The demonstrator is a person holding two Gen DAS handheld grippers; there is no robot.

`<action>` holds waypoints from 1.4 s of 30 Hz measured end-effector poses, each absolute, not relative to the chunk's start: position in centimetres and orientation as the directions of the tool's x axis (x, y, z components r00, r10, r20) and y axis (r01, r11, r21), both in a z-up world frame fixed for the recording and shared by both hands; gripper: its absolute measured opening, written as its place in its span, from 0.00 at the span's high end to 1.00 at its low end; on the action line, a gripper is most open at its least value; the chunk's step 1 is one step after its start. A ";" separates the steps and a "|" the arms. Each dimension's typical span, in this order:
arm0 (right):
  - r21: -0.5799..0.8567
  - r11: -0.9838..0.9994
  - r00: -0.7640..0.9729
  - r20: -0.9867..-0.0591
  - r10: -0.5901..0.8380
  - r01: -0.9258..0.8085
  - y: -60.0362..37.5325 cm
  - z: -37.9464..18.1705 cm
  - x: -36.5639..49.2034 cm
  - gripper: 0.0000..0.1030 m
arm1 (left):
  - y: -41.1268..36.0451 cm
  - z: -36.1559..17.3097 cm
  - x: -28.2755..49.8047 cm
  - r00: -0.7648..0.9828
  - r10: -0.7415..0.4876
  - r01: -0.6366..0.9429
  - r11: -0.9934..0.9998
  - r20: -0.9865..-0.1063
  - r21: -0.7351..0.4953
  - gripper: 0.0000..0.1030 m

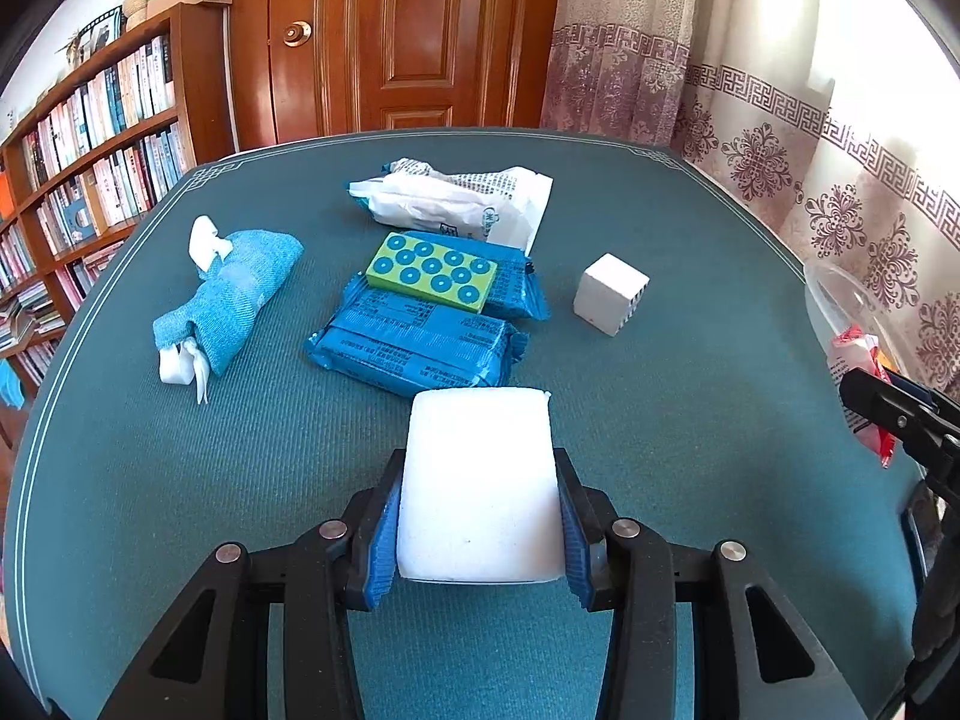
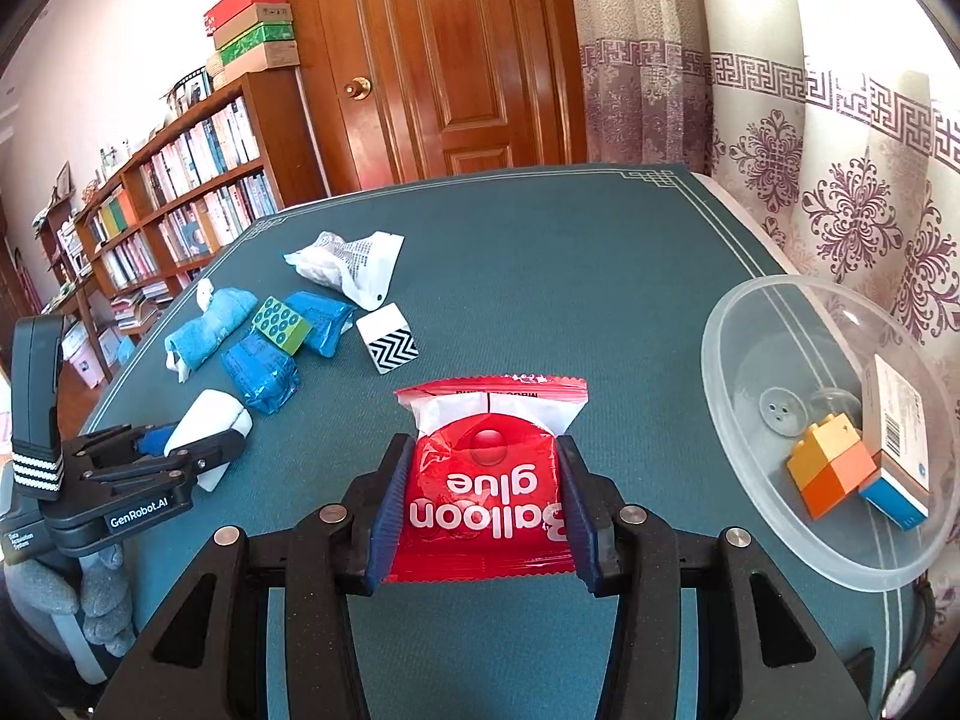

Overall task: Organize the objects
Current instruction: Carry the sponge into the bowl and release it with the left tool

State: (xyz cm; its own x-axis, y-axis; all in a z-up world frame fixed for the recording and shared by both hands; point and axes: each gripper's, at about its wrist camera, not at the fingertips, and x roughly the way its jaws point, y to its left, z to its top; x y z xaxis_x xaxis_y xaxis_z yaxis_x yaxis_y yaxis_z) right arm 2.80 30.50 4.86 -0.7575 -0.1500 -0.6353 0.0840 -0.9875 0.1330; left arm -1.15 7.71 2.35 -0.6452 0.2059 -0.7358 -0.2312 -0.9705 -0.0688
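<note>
Left wrist: 2 blue packets (image 1: 420, 336), 1 cube (image 1: 609, 294).

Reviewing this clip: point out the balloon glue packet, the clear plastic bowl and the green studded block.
Balloon glue packet (image 2: 483, 480): right wrist view, red front between the claw pads.
Clear plastic bowl (image 2: 729, 330): right wrist view, left rim.
Green studded block (image 1: 433, 272): left wrist view, studded top face.

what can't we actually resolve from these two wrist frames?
- Clear bowl: left wrist view cuts it at the right edge, contents unseen.
- Small box in the bowl: right wrist view, label print too small to read.
- Two blue packets: print too small in both views.
- White block in the left gripper: underside hidden.
- Balloon glue packet in the right gripper: rear end hidden behind the gripper body.
</note>
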 end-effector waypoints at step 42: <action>0.168 -0.946 -0.809 -0.572 0.137 -0.279 47.9 6.0 8.1 0.54 | 32.1 6.4 -3.0 -0.459 0.541 -0.681 -0.724 -0.704 -0.112 0.55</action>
